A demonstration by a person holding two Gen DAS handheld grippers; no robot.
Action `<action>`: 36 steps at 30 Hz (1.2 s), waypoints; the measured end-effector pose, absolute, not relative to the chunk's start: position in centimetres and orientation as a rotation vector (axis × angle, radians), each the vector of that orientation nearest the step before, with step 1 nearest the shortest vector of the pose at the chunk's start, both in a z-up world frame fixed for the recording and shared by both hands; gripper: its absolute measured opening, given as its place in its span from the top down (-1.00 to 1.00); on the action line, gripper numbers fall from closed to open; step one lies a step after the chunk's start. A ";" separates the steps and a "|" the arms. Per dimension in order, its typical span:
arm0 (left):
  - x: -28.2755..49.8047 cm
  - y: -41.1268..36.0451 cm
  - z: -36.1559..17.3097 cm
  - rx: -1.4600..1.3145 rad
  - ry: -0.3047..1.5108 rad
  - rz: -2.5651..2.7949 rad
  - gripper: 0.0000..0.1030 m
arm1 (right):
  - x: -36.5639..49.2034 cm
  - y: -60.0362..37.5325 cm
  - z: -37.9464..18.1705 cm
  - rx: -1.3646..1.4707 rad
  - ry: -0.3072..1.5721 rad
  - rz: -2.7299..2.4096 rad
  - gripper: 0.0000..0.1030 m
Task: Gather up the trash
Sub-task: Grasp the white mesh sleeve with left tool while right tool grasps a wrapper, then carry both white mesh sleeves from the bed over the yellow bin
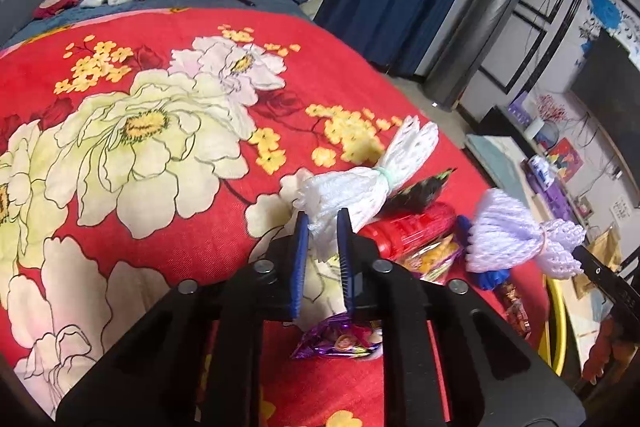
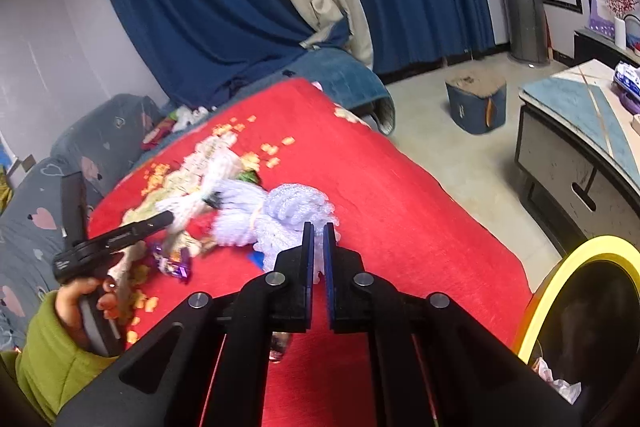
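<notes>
My left gripper (image 1: 322,223) is shut on the near end of a white foam net sleeve (image 1: 360,183) that lies on the red flowered bedspread (image 1: 160,187). In the right wrist view that same left gripper (image 2: 170,217) is held by a hand in a green sleeve (image 2: 60,347). My right gripper (image 2: 318,229) is shut on a lavender foam net sleeve (image 2: 296,207). In the left wrist view this lavender sleeve (image 1: 516,235) hangs from the right gripper (image 1: 580,253) just above the bed. A red bottle (image 1: 408,227), a yellow snack wrapper (image 1: 432,255) and a purple wrapper (image 1: 340,341) lie close by.
A yellow-rimmed bin (image 2: 568,259) with crumpled paper inside stands off the bed's right edge. Beyond it are a low cabinet (image 2: 580,155), a small blue stool (image 2: 476,107) and bare floor. Blue curtains (image 2: 200,7) hang behind the bed, and clothes lie at its far end.
</notes>
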State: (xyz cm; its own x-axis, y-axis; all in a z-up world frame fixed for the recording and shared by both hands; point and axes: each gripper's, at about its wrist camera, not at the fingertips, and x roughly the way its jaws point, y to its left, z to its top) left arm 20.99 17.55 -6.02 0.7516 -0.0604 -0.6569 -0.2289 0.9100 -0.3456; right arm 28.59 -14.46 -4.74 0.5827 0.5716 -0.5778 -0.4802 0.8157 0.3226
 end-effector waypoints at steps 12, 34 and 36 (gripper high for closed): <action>19.6 16.7 -2.5 -0.419 0.607 0.058 0.93 | 24.8 -13.9 -1.1 0.110 0.593 0.653 0.91; 18.3 9.1 1.8 -0.303 0.516 -0.121 0.94 | 22.4 -18.8 1.1 0.121 0.521 0.527 0.91; 18.1 8.5 1.8 -0.293 0.517 -0.132 0.94 | 22.1 -19.2 1.2 0.118 0.516 0.517 0.91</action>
State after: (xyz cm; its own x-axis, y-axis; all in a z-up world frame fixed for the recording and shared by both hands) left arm 18.14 8.53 1.84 0.8620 -0.1976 -0.4668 0.0507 0.9499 -0.3085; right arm 22.10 -19.15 1.20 0.7453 0.4998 -0.4412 -0.4418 0.8659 0.2345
